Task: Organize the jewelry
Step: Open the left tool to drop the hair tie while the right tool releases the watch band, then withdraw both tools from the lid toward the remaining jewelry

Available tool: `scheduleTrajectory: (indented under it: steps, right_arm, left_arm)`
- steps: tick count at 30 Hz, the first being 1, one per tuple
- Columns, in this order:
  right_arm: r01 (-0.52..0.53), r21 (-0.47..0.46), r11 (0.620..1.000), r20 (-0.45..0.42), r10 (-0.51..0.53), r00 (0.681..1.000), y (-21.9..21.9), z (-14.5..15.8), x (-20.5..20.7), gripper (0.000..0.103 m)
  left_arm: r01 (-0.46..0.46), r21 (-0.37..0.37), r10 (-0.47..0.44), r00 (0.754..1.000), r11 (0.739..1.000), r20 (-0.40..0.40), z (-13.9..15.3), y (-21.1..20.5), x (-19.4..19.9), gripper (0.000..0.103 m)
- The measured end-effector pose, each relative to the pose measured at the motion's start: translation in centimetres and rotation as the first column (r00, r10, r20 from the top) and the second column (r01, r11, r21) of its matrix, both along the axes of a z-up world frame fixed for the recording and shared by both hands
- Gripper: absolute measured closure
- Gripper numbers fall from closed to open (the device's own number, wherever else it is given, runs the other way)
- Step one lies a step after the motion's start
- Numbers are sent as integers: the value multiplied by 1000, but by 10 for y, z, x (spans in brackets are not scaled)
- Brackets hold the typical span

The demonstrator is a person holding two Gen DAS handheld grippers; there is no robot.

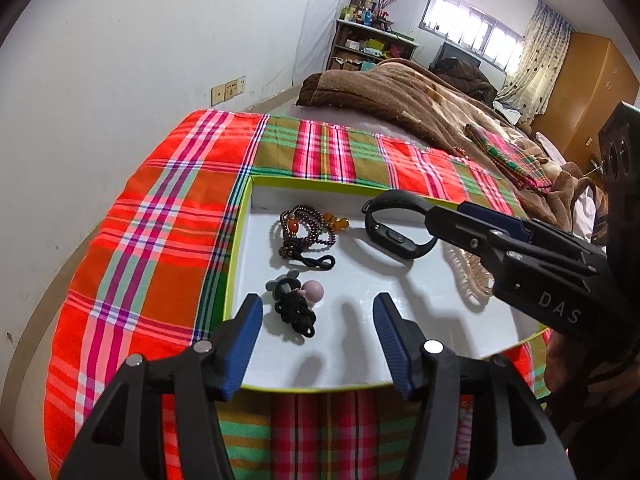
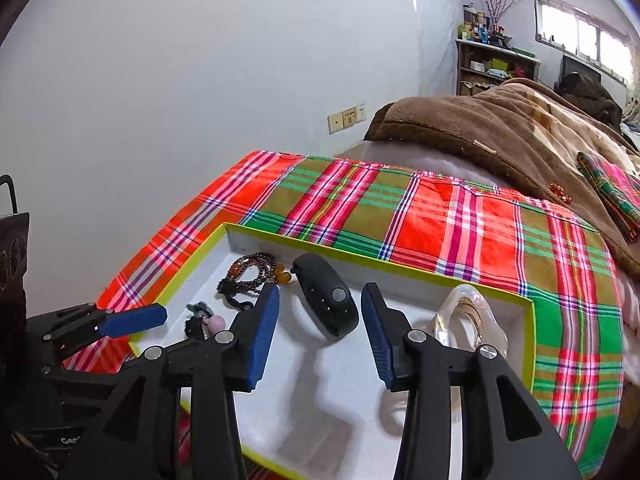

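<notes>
Jewelry sorting at a late stage, with a shallow white tray [image 1: 240, 236] edged in yellow-green lying on the plaid cloth [image 1: 160, 220] of the bed, taken here as the landmark. Inside the tray, at its far left corner, rests a dark beaded bracelet [image 1: 301, 232] with amber beads; nearer its left wall lies a black hair tie [image 1: 296, 312] with a pink ball charm; toward its far wall, near the middle, sits a black fitness band [image 2: 326, 300]; at its right side stands a clear bangle [image 2: 472, 320] together with a pale woven band, the two not separable in the views. The left tool [image 1: 318, 324] hovers over the tray's near edge, fingers spread and holding nothing. The right tool [image 2: 320, 320] hangs over the tray's middle with fingers spread on either side of the fitness band; in the left wrist view its tip lies at the band's strap, and contact cannot be told, though no pinch is evident. Outside the tray, a small orange beaded piece [image 2: 559, 191] lies on the brown blanket [image 2: 500, 132] beyond the far right corner. Judged from this layout, most pieces are already gathered, and what appears left is the stray beaded piece and perhaps some tidying of positions.
</notes>
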State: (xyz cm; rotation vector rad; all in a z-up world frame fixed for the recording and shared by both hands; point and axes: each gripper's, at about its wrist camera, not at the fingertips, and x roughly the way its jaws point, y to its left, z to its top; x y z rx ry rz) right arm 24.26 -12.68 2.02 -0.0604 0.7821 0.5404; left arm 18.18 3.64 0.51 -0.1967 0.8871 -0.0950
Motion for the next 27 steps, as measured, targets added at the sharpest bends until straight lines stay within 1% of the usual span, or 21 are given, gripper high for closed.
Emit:
scheduleTrajectory:
  steps: [7, 14, 19, 24, 27]
  right_arm:
    - [7, 27, 1000, 34, -8, 999, -10, 19, -29, 59]
    - [24, 51, 998, 62, -27, 998, -28, 31, -72, 59]
    - [41, 35, 999, 67, -44, 997, -42, 28, -107, 59]
    - [57, 12, 998, 54, -58, 997, -54, 16, -139, 59]
    - [78, 12, 997, 30, -78, 997, -61, 4, -154, 59]
  left_arm:
    - [14, -1, -14, 999, 1000, 29, 15, -3, -24, 43]
    - [32, -16, -31, 998, 999, 47, 24, -2, -55, 43]
    - [48, -46, -45, 997, 998, 56, 25, 2, -78, 43]
    - [59, -90, -54, 997, 994, 49, 20, 6, -96, 43]
    - [89, -104, -85, 996, 991, 37, 16, 3, -106, 43]
